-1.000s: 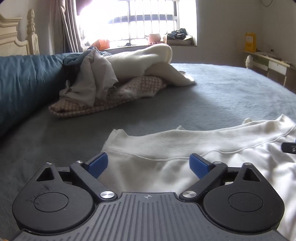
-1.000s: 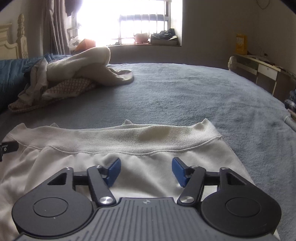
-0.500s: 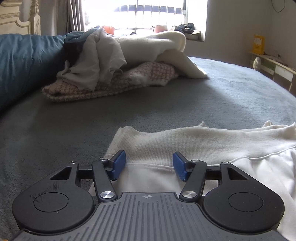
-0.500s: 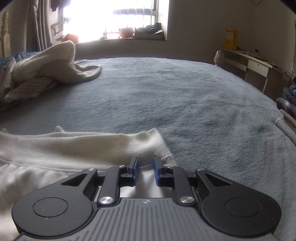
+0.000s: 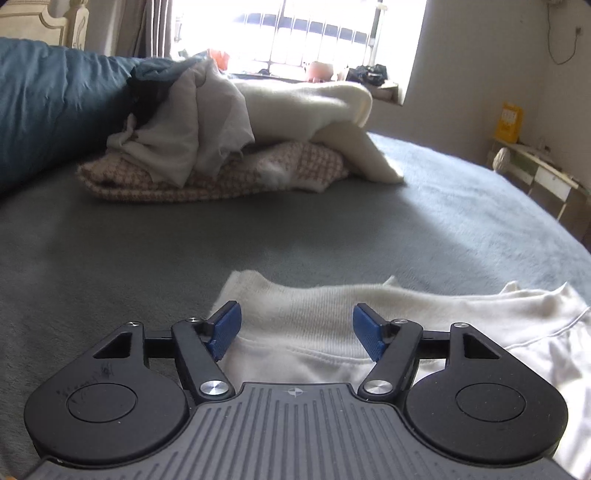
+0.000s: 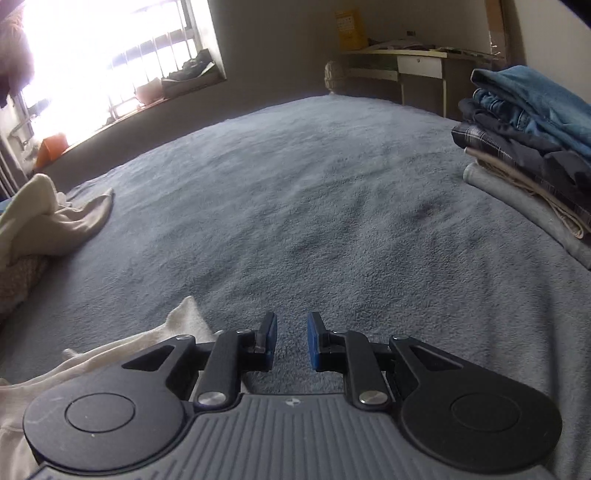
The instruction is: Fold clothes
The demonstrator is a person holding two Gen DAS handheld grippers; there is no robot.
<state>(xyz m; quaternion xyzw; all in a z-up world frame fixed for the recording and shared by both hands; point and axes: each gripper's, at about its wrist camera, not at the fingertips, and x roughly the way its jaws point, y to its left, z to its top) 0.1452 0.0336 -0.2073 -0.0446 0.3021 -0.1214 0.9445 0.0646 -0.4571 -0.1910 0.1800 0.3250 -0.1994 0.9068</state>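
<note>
With my left tongs (image 5: pixel 297 331) opening over the ribbed hem of the cream cotton sweatshirt (image 5: pixel 332 314) flat on the grey fleece bed (image 5: pixel 258 236), my right tongs (image 6: pixel 291 339), narrow and empty, should pinch the other corner evenly.

We cannot see the whole white sweatshirt (image 5: pixel 306 317): the left gripper's body covers its near part, and the left wrist view's right edge cuts it off. In the right wrist view only its corner (image 6: pixel 177 328) shows beside the gripper housing. The window (image 5: pixel 314 29) is blown out, so the items on its sill stay unreadable. The folded stack (image 6: pixel 532 147) runs off the right edge, and the clothes pile (image 6: pixel 33 225) off the left.
</note>
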